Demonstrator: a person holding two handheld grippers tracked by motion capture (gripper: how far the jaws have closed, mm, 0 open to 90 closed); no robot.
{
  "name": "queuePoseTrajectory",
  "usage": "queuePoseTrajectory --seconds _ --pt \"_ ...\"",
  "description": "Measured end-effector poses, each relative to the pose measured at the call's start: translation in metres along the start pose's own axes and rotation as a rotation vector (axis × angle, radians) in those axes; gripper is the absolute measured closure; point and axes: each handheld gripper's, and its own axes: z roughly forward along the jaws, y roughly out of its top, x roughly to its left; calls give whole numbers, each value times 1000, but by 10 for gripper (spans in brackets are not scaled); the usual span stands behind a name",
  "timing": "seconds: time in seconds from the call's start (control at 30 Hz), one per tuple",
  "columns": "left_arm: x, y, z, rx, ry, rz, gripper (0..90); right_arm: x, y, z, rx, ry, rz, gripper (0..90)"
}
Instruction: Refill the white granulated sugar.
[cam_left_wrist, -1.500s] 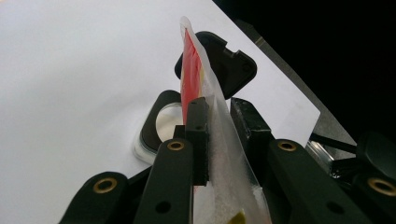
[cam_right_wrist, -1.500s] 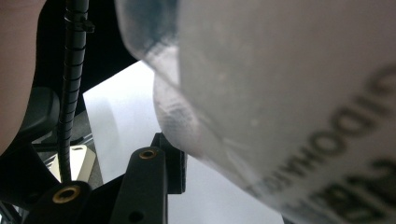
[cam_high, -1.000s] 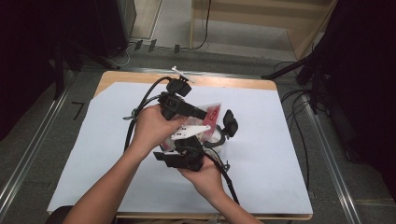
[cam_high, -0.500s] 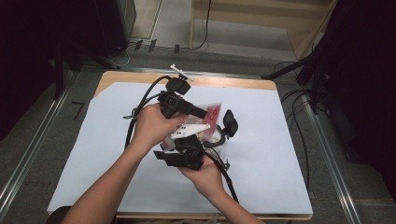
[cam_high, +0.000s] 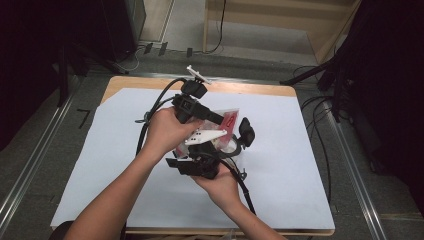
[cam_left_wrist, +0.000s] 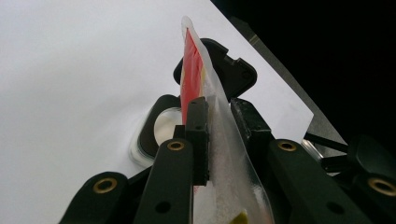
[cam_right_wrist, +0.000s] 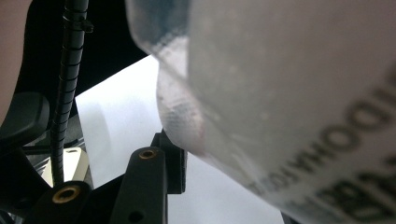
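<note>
A clear plastic pouch (cam_high: 229, 120) with a red label hangs above the middle of the table, held between both hands. My left gripper (cam_high: 223, 121) reaches in from the upper left and is shut on the pouch's edge; in the left gripper view the pads (cam_left_wrist: 198, 126) pinch the film (cam_left_wrist: 224, 140). My right gripper (cam_high: 207, 150) comes up from below, shut on the pouch (cam_right_wrist: 289, 93). One of its fingers (cam_right_wrist: 170, 163) presses the film; the other is hidden. Under the pouch sits a clear tub (cam_left_wrist: 161, 130) with its black lid (cam_high: 245, 132) flipped open.
A white sheet (cam_high: 300, 165) covers the wooden table (cam_high: 250, 89). Black cables trail from both grippers, one looping left (cam_high: 150, 115) and one toward the front edge (cam_high: 247, 190). Metal rails (cam_high: 30, 165) run along the floor on both sides.
</note>
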Motion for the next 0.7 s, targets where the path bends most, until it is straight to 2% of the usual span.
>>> queuePoseTrajectory --seconds 0.43,0.57,0.63,0.7 --pt "-4 0 -1 23 14 18 785 4 -1 2 -14 -13 2 642" --pt "-3 -2 -3 9 7 10 785 6 -1 2 -13 -20 -12 642" --pt "-3 -1 -2 15 5 -5 785 6 0 2 -11 -19 -11 642" --pt "-1 0 -2 24 -2 1 785 6 0 2 -9 -15 -3 641"
